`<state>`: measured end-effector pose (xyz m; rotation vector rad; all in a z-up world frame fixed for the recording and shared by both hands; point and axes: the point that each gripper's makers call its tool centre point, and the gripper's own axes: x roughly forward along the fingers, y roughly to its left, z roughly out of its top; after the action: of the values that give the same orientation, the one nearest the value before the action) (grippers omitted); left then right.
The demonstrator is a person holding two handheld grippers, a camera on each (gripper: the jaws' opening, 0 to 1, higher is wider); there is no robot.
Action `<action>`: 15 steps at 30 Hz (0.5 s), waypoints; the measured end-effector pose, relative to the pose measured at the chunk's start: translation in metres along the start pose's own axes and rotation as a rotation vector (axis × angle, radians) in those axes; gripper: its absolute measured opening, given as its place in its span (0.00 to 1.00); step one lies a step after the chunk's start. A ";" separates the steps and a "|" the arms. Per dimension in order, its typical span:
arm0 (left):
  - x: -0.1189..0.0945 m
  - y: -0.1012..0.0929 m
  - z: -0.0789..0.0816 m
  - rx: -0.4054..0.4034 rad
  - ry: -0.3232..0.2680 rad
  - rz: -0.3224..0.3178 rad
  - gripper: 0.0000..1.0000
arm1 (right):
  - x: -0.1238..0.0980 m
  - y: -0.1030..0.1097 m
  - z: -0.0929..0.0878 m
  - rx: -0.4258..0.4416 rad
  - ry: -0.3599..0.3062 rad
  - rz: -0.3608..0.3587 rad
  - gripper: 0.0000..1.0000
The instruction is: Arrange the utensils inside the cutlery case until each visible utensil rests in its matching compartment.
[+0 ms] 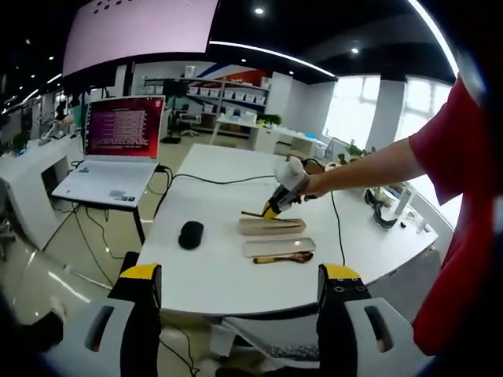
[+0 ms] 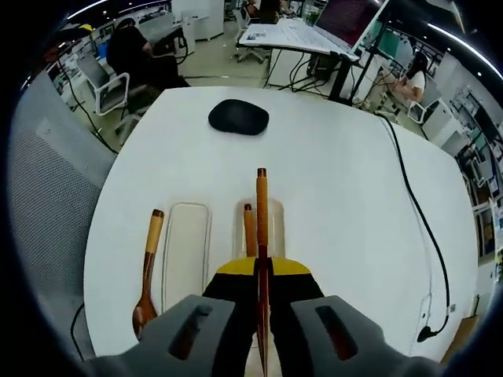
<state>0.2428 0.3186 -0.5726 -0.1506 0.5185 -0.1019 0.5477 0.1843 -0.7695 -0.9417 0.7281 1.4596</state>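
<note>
Fingers of right gripper (image 2: 262,292) clamped on a wooden chopstick (image 2: 261,212), held over the cutlery case (image 2: 277,224) on the white table (image 2: 338,196); left gripper (image 1: 240,294) hanging back, jaws spread, empty.

Best lowered level along the slot, beside the second chopstick (image 2: 249,228), then released gently. Wooden spoon (image 2: 147,271) lying outside, next to the lid (image 2: 185,251). Case base hidden behind jaws; compartment edges hard to make out.
</note>
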 end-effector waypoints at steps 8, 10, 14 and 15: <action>0.001 0.001 -0.002 -0.006 0.009 0.005 0.83 | 0.012 -0.004 -0.014 0.067 0.001 -0.015 0.01; 0.001 0.002 -0.002 -0.010 0.007 0.006 0.83 | 0.014 -0.003 -0.015 0.080 0.002 -0.010 0.01; 0.002 0.002 -0.003 -0.010 0.012 0.011 0.83 | 0.021 0.000 -0.020 0.087 0.010 -0.004 0.01; 0.002 0.001 -0.003 -0.010 0.011 0.011 0.83 | 0.023 -0.001 -0.021 0.085 0.011 -0.002 0.01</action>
<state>0.2431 0.3191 -0.5764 -0.1571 0.5306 -0.0898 0.5515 0.1773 -0.7993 -0.8857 0.7907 1.4122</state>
